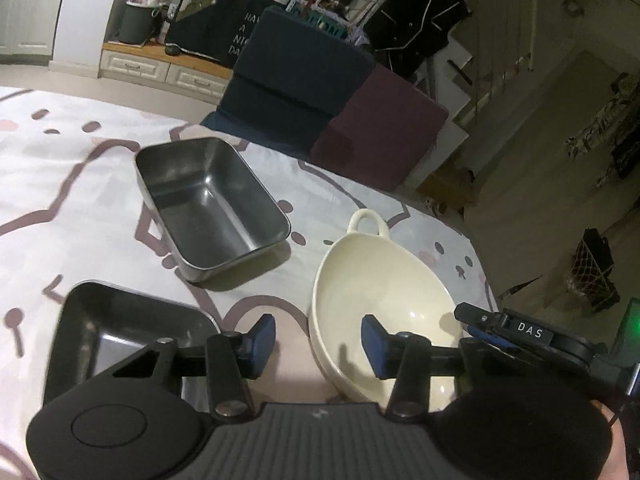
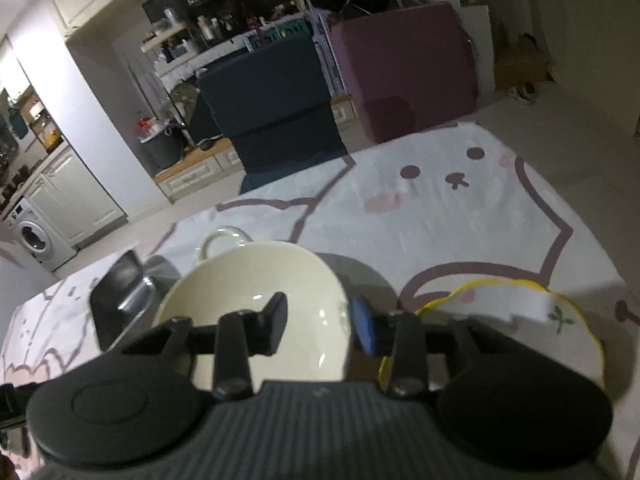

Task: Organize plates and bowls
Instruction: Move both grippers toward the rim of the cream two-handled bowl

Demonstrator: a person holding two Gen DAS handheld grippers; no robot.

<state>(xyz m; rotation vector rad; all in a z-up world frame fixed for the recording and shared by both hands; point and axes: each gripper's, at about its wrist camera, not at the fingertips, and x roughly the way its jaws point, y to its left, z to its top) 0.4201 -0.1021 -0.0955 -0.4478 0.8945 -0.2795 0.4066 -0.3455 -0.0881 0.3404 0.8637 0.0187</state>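
Note:
A cream bowl (image 1: 384, 304) with a loop handle at its far side sits on the patterned tablecloth. My left gripper (image 1: 320, 346) straddles the bowl's left rim, one blue pad outside and one inside; the pads stand apart from the rim, so it is open. In the right wrist view the same bowl (image 2: 256, 292) lies under my right gripper (image 2: 320, 324), which straddles its right rim with a gap left, open. A black finger (image 1: 470, 314) of the right gripper shows at the bowl's right edge in the left wrist view.
A steel rectangular tray (image 1: 212, 208) stands behind the bowl to the left, and a black square dish (image 1: 120, 328) lies at the near left. A white plate with a yellow rim (image 2: 520, 320) lies right of the bowl. Dark blue and maroon cushions (image 1: 340, 112) stand past the table's far edge.

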